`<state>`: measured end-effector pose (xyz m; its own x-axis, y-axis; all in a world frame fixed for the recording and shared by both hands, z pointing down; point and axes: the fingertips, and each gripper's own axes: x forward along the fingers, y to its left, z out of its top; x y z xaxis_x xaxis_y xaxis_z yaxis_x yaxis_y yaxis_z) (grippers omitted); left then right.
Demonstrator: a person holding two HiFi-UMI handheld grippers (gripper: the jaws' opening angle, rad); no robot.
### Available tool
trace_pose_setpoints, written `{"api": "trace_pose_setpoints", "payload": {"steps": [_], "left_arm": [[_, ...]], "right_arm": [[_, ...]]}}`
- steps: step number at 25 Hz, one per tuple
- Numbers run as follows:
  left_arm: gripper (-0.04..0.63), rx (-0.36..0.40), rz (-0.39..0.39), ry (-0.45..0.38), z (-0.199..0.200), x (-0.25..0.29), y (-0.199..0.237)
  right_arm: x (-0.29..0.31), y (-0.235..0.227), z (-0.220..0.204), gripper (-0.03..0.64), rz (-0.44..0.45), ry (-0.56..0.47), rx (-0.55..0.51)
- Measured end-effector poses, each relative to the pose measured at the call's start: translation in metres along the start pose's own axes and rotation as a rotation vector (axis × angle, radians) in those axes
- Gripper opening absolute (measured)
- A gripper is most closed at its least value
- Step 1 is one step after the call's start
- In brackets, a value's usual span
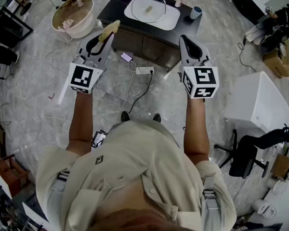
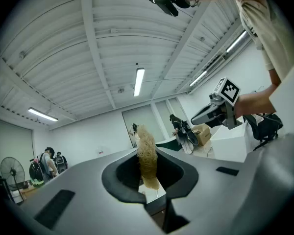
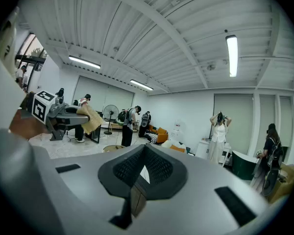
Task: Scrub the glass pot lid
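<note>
Dark countertop (image 1: pixel 113 11) bears glass lid (image 1: pixel 148 6); left hand-held gripper (image 1: pixel 107 36) clamps loofah (image 1: pixel 109 29); right hand-held gripper (image 1: pixel 184 39) closed, empty.

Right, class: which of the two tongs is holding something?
The left tongs, shut on a tan scrubber; the right tongs are shut with nothing between them.

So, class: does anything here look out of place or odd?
A power strip and what looks like a phone lie loose on the floor before the table, with a cable trailing towards the person's feet: a likely trip hazard.
</note>
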<state>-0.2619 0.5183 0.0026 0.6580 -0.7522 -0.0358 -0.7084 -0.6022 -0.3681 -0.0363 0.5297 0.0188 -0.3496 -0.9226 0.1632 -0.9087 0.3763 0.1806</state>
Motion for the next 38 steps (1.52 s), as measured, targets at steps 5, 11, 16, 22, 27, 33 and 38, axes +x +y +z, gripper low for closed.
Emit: {"api": "trace_pose_setpoints", "payload": {"steps": [5, 11, 16, 22, 27, 33, 38], "left_arm": [[0.055, -0.008, -0.003, 0.0, -0.002, 0.0, 0.002], [0.055, -0.01, -0.012, -0.004, -0.008, -0.004, 0.011], [0.055, -0.017, -0.023, -0.013, -0.017, -0.013, 0.023], [0.055, -0.036, -0.05, -0.028, -0.029, -0.017, 0.032], [0.055, -0.044, -0.047, -0.024, -0.033, -0.001, 0.032], [0.055, -0.035, -0.011, 0.03, -0.038, 0.043, 0.026], [0.055, -0.005, 0.039, 0.059, -0.034, 0.081, 0.025]], "right_arm": [[0.001, 0.001, 0.001, 0.023, -0.005, 0.005, 0.0], [0.007, 0.01, 0.003, 0.023, -0.02, 0.009, 0.005], [0.014, 0.026, 0.004, 0.026, -0.027, 0.002, 0.017], [0.02, 0.04, 0.006, 0.026, -0.051, -0.006, 0.037], [0.028, 0.025, 0.005, 0.026, -0.05, -0.006, 0.032], [0.058, -0.023, -0.004, 0.026, -0.007, -0.03, 0.054], [0.093, -0.065, -0.01, 0.026, 0.055, -0.044, 0.068]]}}
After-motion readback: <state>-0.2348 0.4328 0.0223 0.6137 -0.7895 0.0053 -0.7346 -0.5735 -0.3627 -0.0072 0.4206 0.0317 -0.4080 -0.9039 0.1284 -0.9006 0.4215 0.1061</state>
